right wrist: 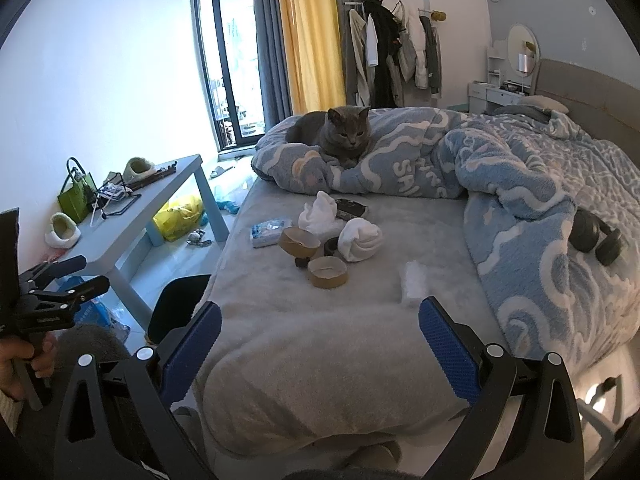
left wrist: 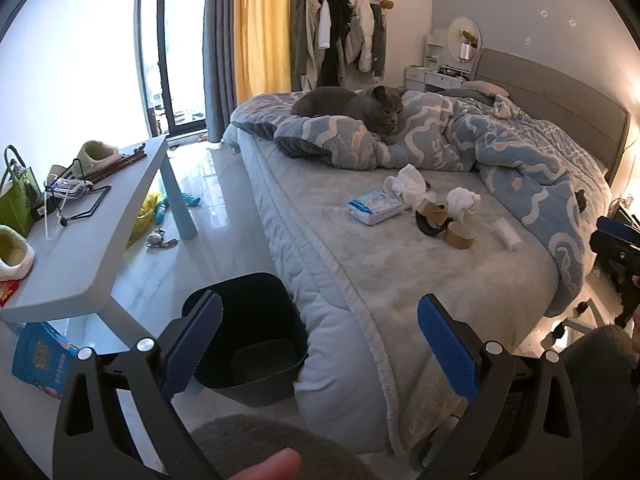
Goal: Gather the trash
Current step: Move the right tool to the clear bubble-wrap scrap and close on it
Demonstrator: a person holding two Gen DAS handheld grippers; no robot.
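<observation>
Trash lies in a cluster on the grey bed sheet: two cardboard tape rings, a black tape ring, two white crumpled wads, a blue-white tissue pack and a small white roll. The same cluster shows in the left wrist view. A black bin stands on the floor by the bed corner, also partly in the right wrist view. My left gripper is open and empty above the bin and bed edge. My right gripper is open and empty short of the trash.
A grey cat lies on the blue patterned duvet. Black headphones rest on the duvet. A pale blue low table with a green bag and slippers stands left. A yellow bag and a blue packet lie on the floor.
</observation>
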